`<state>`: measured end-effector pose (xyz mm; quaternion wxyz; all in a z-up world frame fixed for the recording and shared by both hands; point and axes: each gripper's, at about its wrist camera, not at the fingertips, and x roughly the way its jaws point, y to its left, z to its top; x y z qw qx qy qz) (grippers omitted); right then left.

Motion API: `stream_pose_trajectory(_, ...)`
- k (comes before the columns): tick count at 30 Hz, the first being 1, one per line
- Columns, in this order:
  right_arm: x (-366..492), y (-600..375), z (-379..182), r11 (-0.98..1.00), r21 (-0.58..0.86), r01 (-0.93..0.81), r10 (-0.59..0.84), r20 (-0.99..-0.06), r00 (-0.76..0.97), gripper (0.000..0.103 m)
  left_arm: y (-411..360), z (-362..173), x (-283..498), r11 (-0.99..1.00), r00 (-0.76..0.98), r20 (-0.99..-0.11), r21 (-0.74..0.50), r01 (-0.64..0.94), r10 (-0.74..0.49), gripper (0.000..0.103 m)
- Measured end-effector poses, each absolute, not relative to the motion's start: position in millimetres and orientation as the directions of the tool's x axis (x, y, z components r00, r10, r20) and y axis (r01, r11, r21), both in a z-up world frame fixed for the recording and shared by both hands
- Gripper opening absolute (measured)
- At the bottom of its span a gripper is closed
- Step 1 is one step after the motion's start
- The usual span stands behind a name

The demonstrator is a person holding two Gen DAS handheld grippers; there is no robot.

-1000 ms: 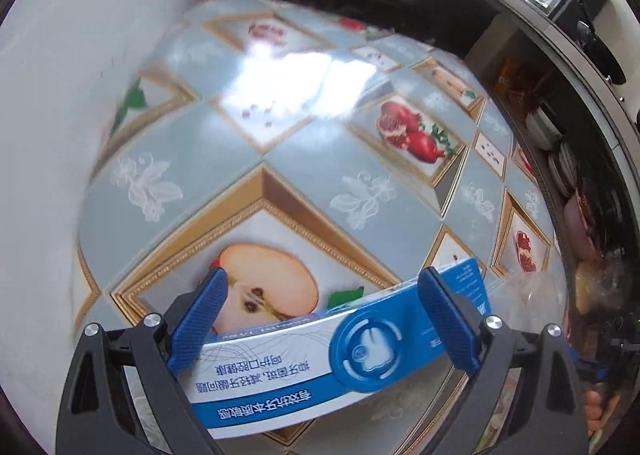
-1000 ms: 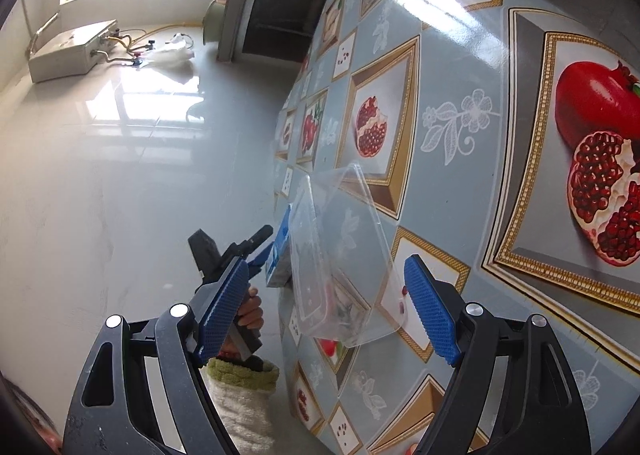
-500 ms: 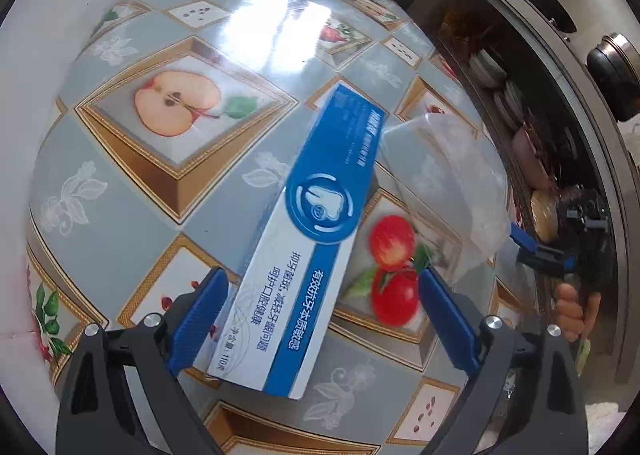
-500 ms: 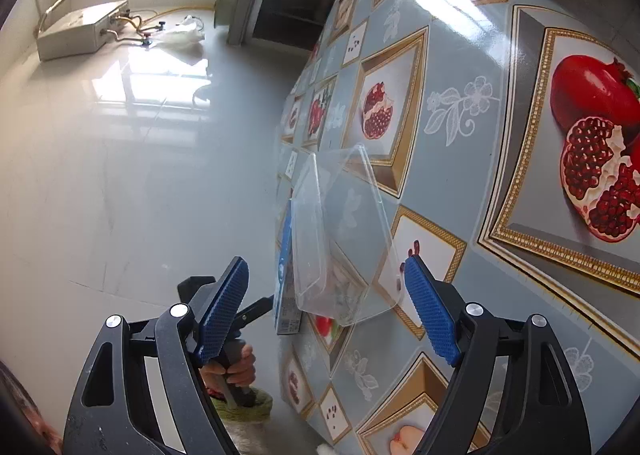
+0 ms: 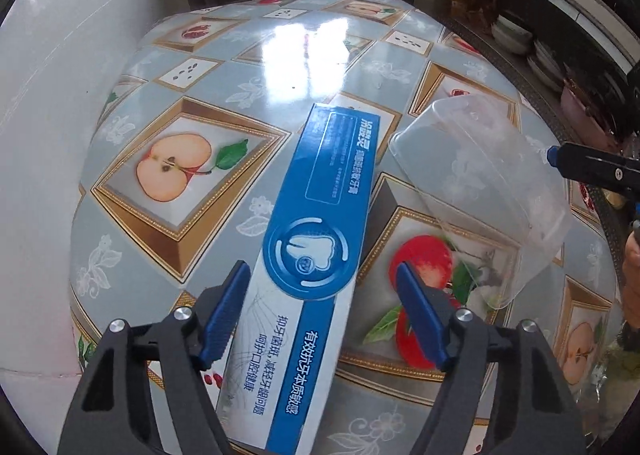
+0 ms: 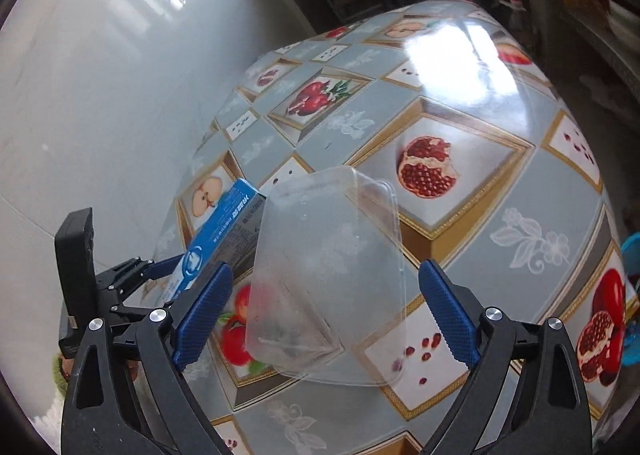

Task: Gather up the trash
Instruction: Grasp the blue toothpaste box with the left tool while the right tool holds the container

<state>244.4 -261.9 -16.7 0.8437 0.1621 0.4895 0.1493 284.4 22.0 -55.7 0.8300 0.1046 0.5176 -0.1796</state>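
A blue and white toothpaste box point(image 5: 320, 247) lies on the fruit-patterned table point(image 5: 192, 67). My left gripper point(image 5: 320, 315) is open, its jaws astride the near end of the box without touching it. The box also shows in the right wrist view point(image 6: 224, 239). A clear plastic container point(image 6: 328, 279) lies tilted just right of the box, and shows in the left wrist view point(image 5: 484, 183). My right gripper point(image 6: 324, 315) is open with its jaws on either side of the container's near part, not closed on it.
The table edge drops to a pale tiled floor point(image 6: 80, 95) on the left. Dark shelves with bowls and plates point(image 5: 532, 47) stand behind the table. A blue object point(image 6: 632, 295) sits at the table's right edge.
My left gripper has swung round and lined up along the toothpaste box, jaws narrower than before. My right gripper has turned toward the clear container and come close, now framing it.
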Motion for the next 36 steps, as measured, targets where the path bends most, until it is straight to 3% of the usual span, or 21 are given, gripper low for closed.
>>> stream_pose_trajectory(5, 247.8, -229.5, -32.3, 0.945, 0.281, -0.168, 0.327, -0.838, 0.437, 0.092, 24.6, -61.5, 281.2, 0.922, 0.387, -0.899, -0.041, 0.385, -0.202, 0.049)
stream_pose_trajectory(10, 244.4, -223.7, -38.1, 0.963, 0.219, -0.154, 0.266, -0.854, 0.448, 0.085, 31.1, -59.9, 266.9, 0.920, 0.367, -0.901, -0.082, 0.382, -0.233, 0.049)
stream_pose_trajectory(21, 161.8, -244.0, -36.6, 0.968, 0.211, -0.138, 0.251, -0.861, 0.442, 0.084, 62.7, -55.6, 199.8, 0.895, 0.251, -0.887, -0.295, 0.335, -0.387, 0.049)
stream_pose_trajectory(27, 134.8, -246.9, -35.8, 0.973, 0.208, -0.101, 0.231, -0.867, 0.441, 0.086, 54.5, -52.2, 186.4, 0.889, 0.252, -0.894, -0.263, 0.375, -0.370, 0.064)
stream_pose_trajectory(36, 149.0, -241.8, -38.5, 0.979, 0.196, -0.060, 0.202, -0.865, 0.459, 0.088, 20.4, -52.5, 220.9, 0.900, 0.351, -0.903, -0.081, 0.428, -0.249, 0.065)
